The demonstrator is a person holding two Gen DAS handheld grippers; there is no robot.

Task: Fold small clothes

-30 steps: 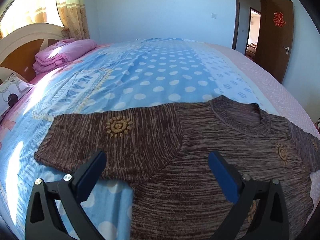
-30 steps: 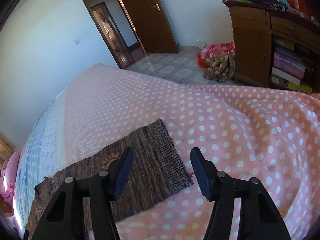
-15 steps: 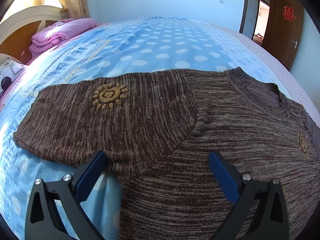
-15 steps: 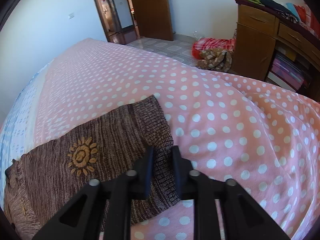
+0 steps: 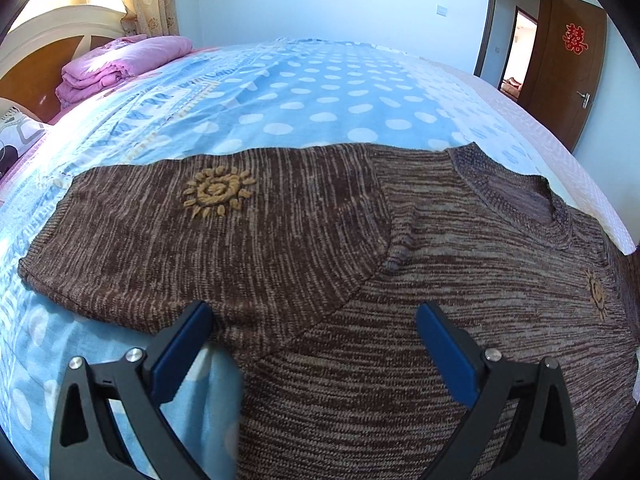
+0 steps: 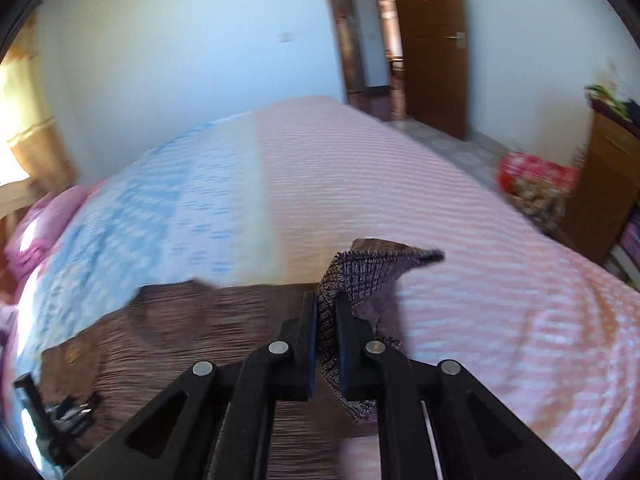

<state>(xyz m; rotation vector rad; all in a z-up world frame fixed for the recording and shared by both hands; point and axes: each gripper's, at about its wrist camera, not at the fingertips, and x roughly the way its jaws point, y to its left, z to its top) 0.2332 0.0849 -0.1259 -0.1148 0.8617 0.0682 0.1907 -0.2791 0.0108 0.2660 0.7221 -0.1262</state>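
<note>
On bed (image 5: pixel 320 92): flat marled-brown knit sweater (image 5: pixel 400 280).

My brown marled knit sweater (image 5: pixel 400 288) lies flat, spread across the bed (image 5: pixel 312 92), round neckline at the far side, one sleeve stretched out leftward with a tan sun motif (image 5: pixel 218 196) on it. The other sleeve's ribbed cuff (image 6: pixel 360 276) is lifted clear, pinched in my right tool (image 6: pixel 326 312).
</note>
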